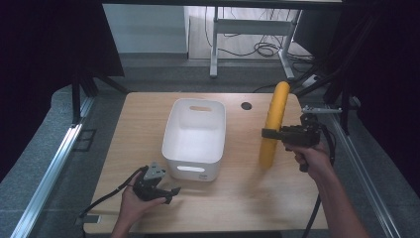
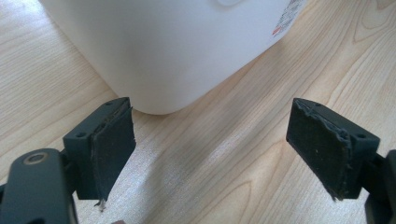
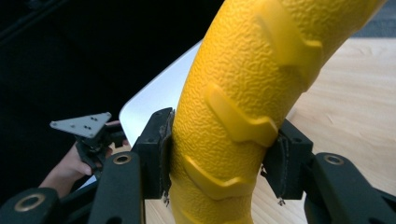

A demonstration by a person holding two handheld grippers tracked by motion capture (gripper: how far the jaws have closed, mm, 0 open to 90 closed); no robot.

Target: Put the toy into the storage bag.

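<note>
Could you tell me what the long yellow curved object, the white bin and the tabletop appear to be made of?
The long yellow curved object looks like moulded rubber or soft plastic: matte, pebbled skin with raised chevron ridges. The white rectangular bin seems smooth, slightly glossy plastic, with rounded corners and cut-out handles. The tabletop shows pale wood grain with a soft sheen, probably laminate or veneer.

Setting is identified as a lab-type recording station. A light wooden table (image 1: pixel 233 193) is seen enclosed by black curtains (image 1: pixel 44 54) on both sides, with aluminium frame rails (image 1: pixel 47 173) run along the grey floor. Behind the table, a white metal desk frame (image 1: pixel 247 29) and loose cables (image 1: pixel 265 48) on the floor are noted. Handheld camera-fitted grippers with trailing cables are used at the table
</note>
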